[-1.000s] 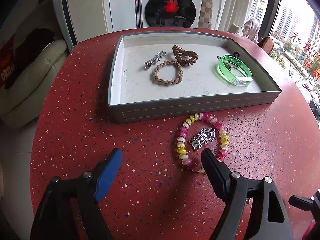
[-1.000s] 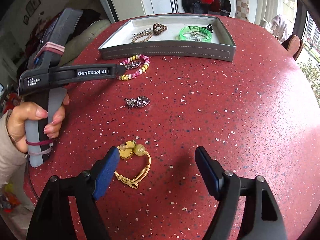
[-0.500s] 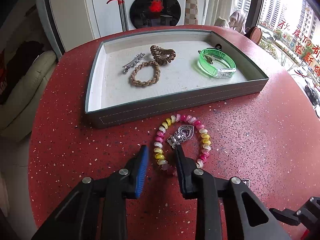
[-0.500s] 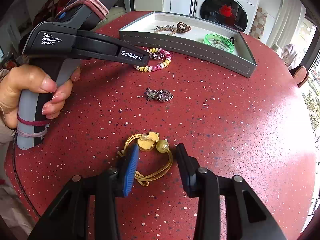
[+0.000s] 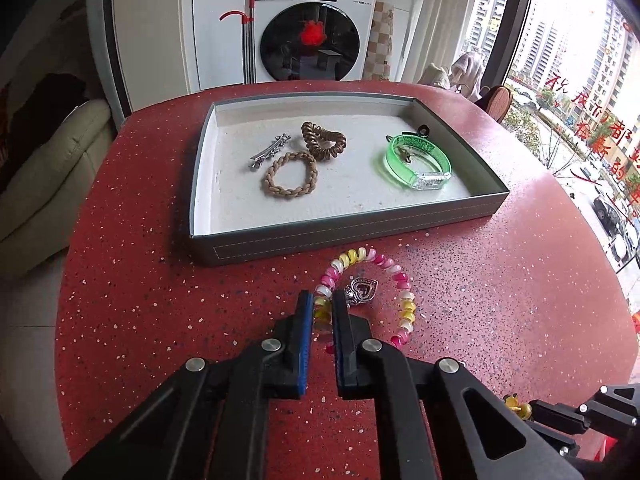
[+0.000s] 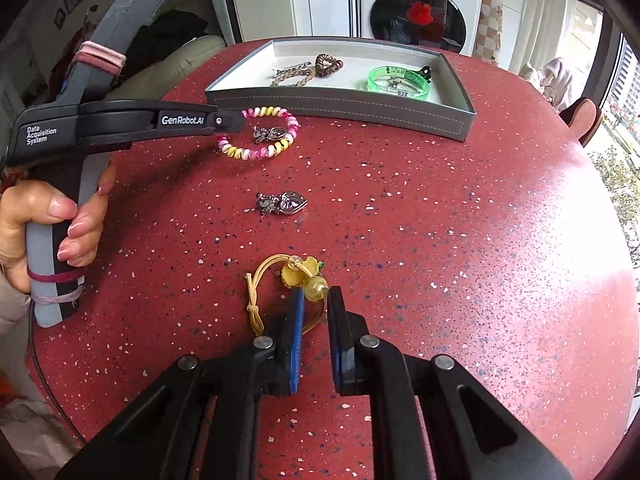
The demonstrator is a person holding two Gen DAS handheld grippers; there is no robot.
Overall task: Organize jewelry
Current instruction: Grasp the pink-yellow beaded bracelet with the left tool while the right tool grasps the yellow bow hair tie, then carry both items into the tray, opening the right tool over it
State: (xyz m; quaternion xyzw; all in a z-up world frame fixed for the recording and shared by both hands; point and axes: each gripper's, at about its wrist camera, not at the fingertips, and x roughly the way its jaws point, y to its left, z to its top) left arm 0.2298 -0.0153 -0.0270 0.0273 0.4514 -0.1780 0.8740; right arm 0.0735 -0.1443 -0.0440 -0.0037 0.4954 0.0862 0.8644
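While each claw clamps one bracelet, four pieces lie in the tray.

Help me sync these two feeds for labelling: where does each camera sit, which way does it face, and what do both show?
Left wrist: on the left gripper, looking down along its fingers at the bead bracelet they are closing on, tray beyond.
Right wrist: on the right gripper, shut on the yellow hair tie; a hand holding the left gripper shows at left.
Shared: red table, tray, bead bracelet, washing machine.
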